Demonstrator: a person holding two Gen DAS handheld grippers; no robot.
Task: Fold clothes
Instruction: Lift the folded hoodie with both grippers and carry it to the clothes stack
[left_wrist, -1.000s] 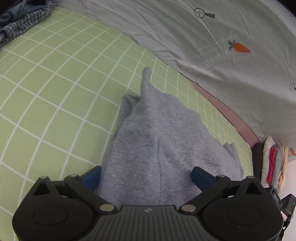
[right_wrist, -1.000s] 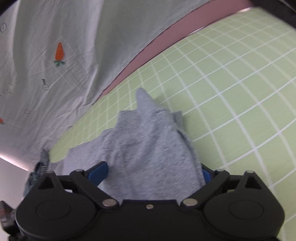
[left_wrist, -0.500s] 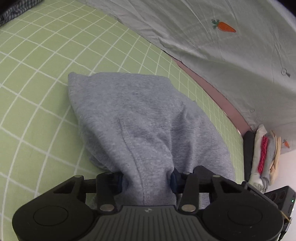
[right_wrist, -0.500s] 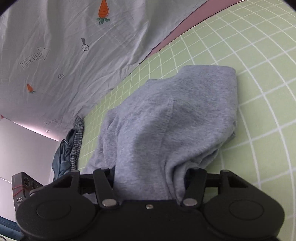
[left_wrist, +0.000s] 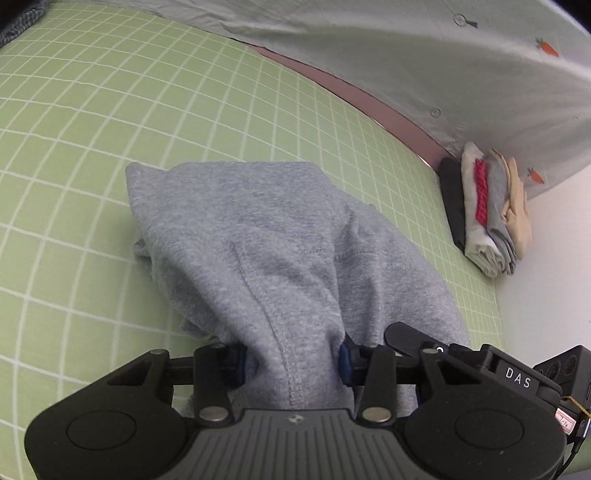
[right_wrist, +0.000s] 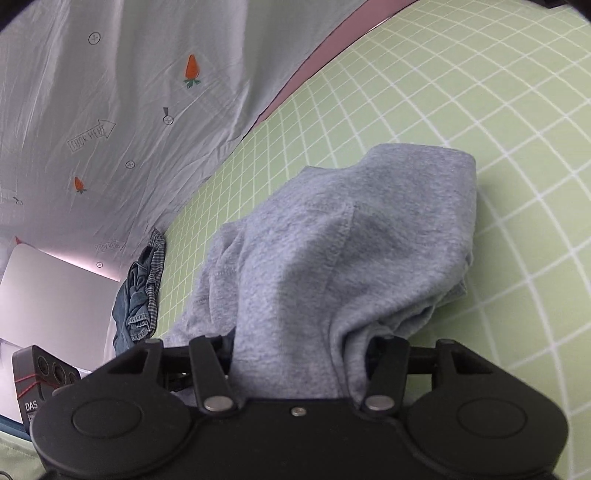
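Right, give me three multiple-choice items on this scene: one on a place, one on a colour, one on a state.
1. Where is the folded stack?
A. at the bed's edge by the carrot-print sheet
B. on the sweatshirt
C. on the floor

2. What colour is the sweatshirt?
A. navy
B. heather grey
C. red

3. What state are the left tongs in?
A. open, clear of cloth
B. shut on nothing
C. shut on the sweatshirt

Key: 1 A, it lies where the green grid bedsheet ends; 2 B, plainly grey; 3 C, blue pads pinch bunched fabric.

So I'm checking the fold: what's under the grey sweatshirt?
Around the grey sweatshirt only green checked sheet shows. Its own folded layers peek out beneath; anything under them is covered.
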